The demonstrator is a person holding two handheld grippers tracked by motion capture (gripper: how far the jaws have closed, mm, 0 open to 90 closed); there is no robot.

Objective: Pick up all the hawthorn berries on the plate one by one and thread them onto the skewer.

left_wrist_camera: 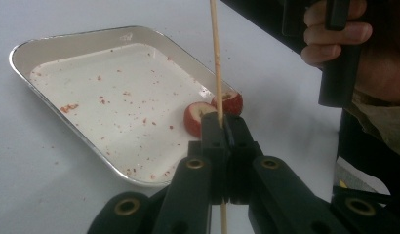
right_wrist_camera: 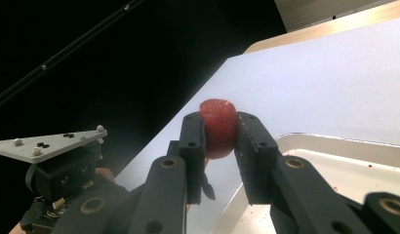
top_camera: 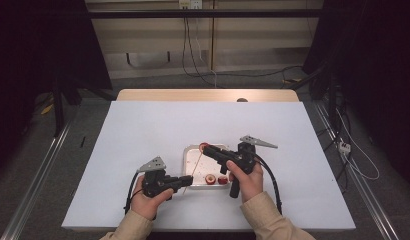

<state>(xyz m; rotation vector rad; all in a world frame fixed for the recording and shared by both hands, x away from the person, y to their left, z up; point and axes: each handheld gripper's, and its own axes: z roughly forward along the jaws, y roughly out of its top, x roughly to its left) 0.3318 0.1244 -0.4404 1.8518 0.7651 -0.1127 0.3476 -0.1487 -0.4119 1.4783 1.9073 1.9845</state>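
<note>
- We clamped the skewer (left_wrist_camera: pixel 217 63) in the left gripper (left_wrist_camera: pixel 222 127), pointing beyond its jaws for spearing.
- We pinched a fruit piece (right_wrist_camera: pixel 218 127) between the right gripper (right_wrist_camera: pixel 220 134) jaws, clear of the tray (right_wrist_camera: pixel 334 146).

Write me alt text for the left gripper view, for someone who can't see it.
The left gripper has its black jaws shut on a thin wooden skewer that runs up out of the picture. Just beyond it, two red fruit pieces lie in a shallow metal tray speckled with red bits, on a white table.
</note>
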